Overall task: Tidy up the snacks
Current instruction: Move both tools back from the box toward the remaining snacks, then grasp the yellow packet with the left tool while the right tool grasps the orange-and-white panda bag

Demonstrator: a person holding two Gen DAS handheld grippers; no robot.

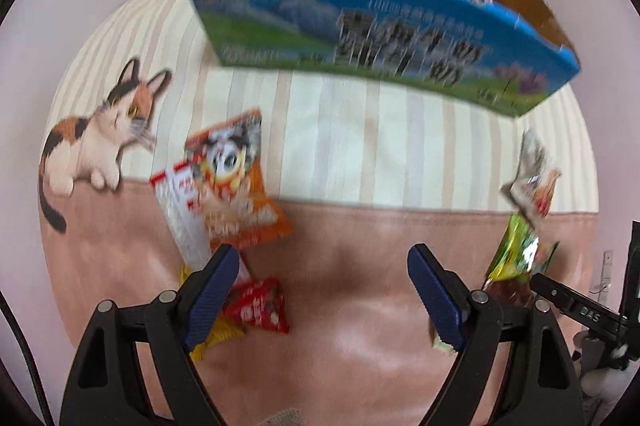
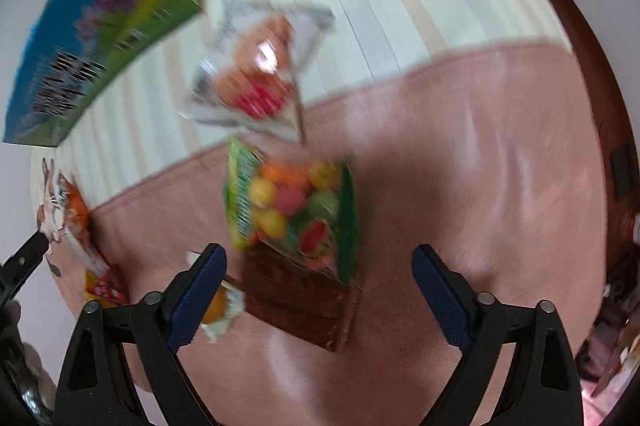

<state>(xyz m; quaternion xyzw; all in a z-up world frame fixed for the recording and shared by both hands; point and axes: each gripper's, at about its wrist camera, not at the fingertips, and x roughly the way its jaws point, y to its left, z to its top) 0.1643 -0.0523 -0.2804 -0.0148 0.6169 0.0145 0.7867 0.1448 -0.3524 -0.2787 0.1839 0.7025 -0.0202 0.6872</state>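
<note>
Ahead of the right hand-held gripper (image 2: 318, 290), open and empty: candy bag (image 2: 292, 210). Centre both fingers (image 2: 200, 290) astride it before closing.

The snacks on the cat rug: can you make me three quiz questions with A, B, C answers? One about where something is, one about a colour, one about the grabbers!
1. Where does the green candy bag lie?
A. inside the cardboard box
B. partly on top of a brown packet
C. on the cat picture

2. What colour is the snack bag nearest the cat picture?
A. orange
B. purple
C. black

3. How is the right gripper?
A. shut on the green bag
B. shut on nothing
C. open, holding nothing

Answers:
1. B: in the right wrist view its lower edge overlaps the brown packet on the pink rug.
2. A: the left wrist view shows an orange bag beside the cat.
3. C: its blue fingers stand apart above the rug, pressing on nothing.
</note>
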